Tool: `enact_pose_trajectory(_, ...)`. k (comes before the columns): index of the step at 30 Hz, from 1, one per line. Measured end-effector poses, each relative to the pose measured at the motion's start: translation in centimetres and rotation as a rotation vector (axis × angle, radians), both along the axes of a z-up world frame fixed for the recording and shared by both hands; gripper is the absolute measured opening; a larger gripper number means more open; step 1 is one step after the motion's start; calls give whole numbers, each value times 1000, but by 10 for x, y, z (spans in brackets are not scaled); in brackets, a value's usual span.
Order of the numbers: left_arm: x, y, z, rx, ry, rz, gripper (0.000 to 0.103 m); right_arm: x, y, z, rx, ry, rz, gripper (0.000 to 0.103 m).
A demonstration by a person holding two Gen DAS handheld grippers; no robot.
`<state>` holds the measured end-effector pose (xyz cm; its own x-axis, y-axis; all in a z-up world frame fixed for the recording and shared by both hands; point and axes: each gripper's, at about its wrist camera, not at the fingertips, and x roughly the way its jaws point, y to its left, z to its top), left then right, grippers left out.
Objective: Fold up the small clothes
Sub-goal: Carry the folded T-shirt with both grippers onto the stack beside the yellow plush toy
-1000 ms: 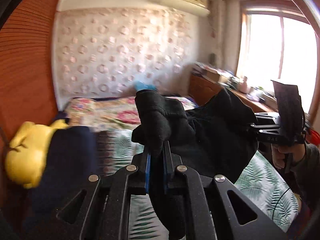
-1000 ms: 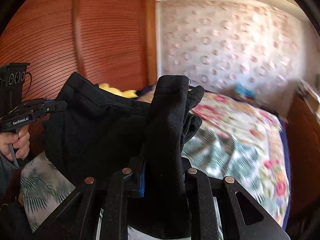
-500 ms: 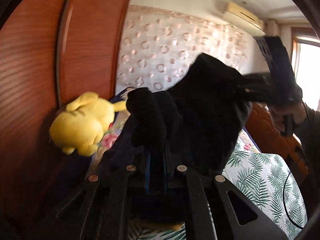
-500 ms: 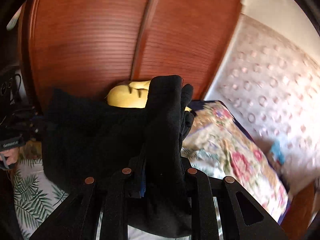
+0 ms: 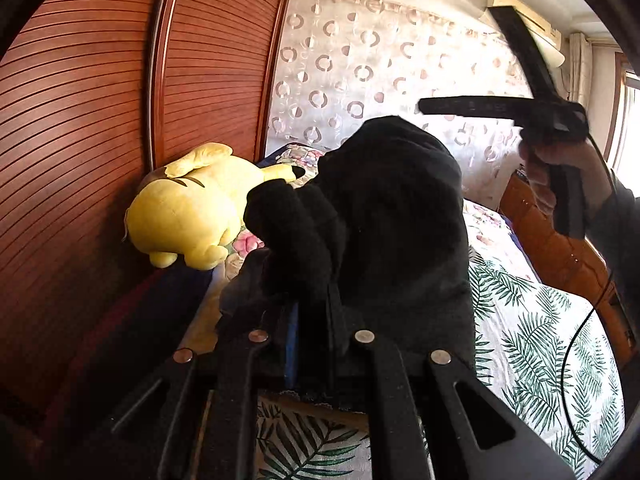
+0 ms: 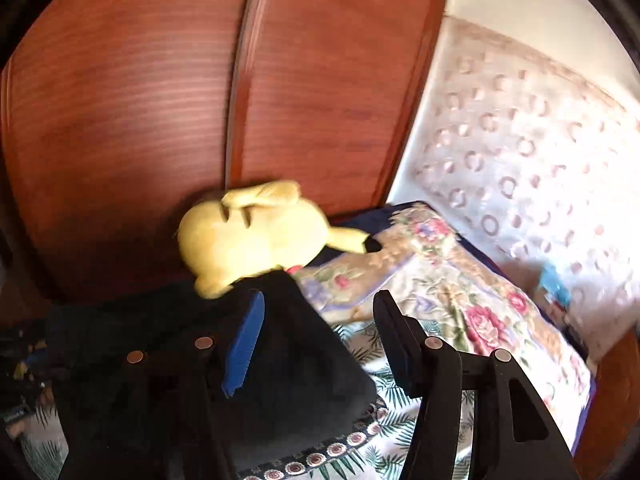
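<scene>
Black fleece garment (image 5: 392, 216) sits bunched in my left gripper (image 5: 310, 320), clamped just in front of the yellow plush toy (image 5: 188, 208), while my right gripper (image 6: 316, 344), jaws just opening, holds nothing, so I should re-pinch a free corner.

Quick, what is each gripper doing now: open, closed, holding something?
Left gripper: closed on the black garment.
Right gripper: open, its jaws have just been opening; nothing is pinched, the garment lies beside its blue pad.

Black garment (image 5: 392, 216) hides the left gripper's (image 5: 310, 300) jaws' tips.
</scene>
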<state>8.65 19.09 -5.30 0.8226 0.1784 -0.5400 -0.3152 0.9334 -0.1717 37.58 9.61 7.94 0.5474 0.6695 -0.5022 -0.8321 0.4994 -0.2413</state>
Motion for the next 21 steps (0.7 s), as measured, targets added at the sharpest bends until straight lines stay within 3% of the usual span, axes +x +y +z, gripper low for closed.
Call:
enact_pose_trajectory(3,-4,-3,5,26,-6,5,20,-18,-21,-8,57,26,45,59)
enact_pose_trajectory(8,-12,-2,14,42,-40,2,51,-27,-27,-38,76,96,142,59)
enact_pose_trajectory(9,-12,-2,15,48,-42,-2,63,-17,-26,-44,67,109,141,59)
enact_pose_trajectory(10,-13,-2,16,52,-43,-6,82,-8,-21,-51,55,122,134,59)
enact_pose_trajectory(11,-14,-2,19,51,-49,-11,87,0,-15,-61,41,143,124,59)
enact_pose_trajectory(16,-13,-7,23,66,-37,-31,100,44,3,-100,31,246,35,59)
enact_pose_trajectory(21,-13,-18,28,90,-33,-56,102,30,-5,-105,50,218,12,59)
